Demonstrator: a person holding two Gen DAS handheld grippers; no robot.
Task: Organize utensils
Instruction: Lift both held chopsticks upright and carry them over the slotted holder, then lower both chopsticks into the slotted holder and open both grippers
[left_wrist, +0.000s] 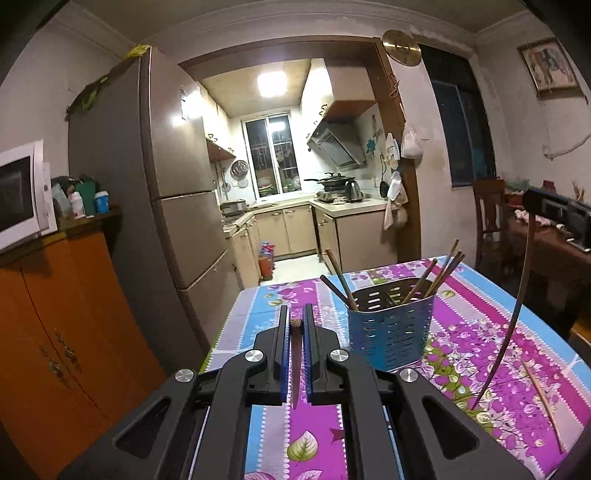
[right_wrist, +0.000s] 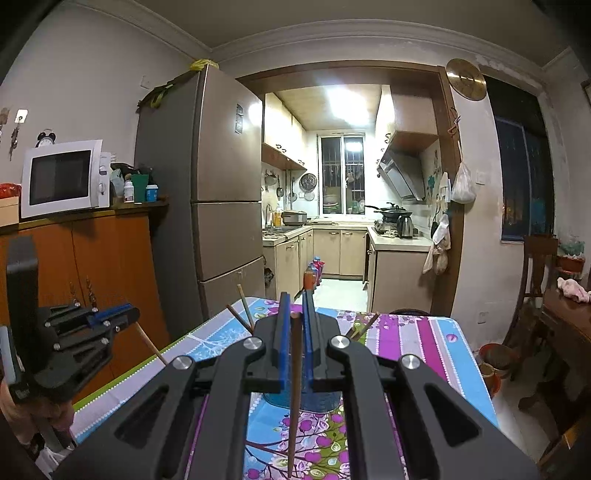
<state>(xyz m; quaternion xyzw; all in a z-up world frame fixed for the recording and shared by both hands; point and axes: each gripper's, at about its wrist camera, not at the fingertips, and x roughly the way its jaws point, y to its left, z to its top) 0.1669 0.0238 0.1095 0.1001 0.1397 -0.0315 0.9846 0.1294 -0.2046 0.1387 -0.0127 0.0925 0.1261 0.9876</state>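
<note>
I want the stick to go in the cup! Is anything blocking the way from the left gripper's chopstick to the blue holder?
Nothing visible blocks it. The dark wooden chopstick in the left gripper has only bare flowery tablecloth between it and the blue perforated metal holder.

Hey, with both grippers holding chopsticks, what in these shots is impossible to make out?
- Blue perforated metal utensil holder: right wrist view, mostly hidden behind the right gripper.
- Dark brown chopstick in the left gripper: lower end hidden by the gripper body.
- Holder's inside bottom: left wrist view, hidden by its wall.
</note>
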